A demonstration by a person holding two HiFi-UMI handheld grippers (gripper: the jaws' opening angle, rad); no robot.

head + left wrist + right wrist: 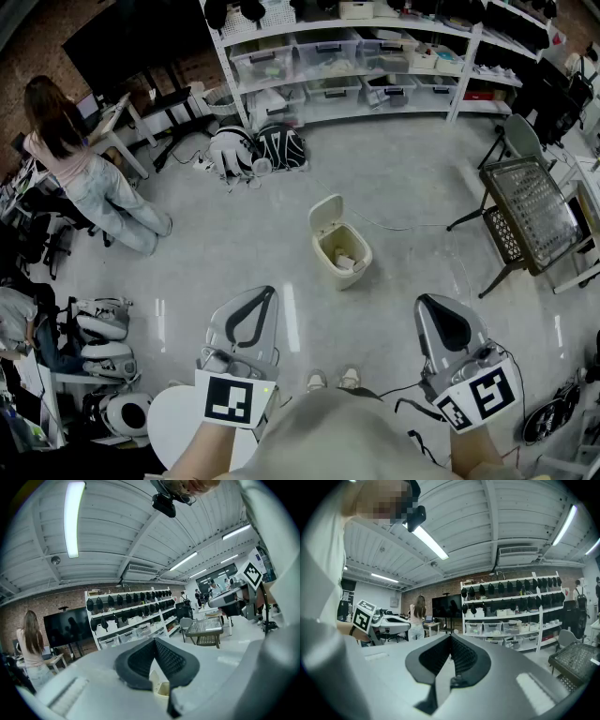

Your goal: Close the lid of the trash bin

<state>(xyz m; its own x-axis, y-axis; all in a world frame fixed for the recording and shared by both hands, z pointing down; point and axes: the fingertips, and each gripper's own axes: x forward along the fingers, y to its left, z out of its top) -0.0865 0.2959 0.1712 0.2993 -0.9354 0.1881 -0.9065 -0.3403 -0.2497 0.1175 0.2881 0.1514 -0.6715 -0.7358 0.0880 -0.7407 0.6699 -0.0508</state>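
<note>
Trash bin (343,253) sat on the floor (234,234) out in the open part of the room, well ahead of the person. Its lid (325,214) was tipped up and back, so the inside was exposed and some rubbish showed. Left tool (263,298) and right tool (429,306) were held low in front of the body, pointing forward, each pinched together on nothing. My guess: that's just a carry posture for the walk-up, and closed tips would work fine for nudging the lid down.
</note>
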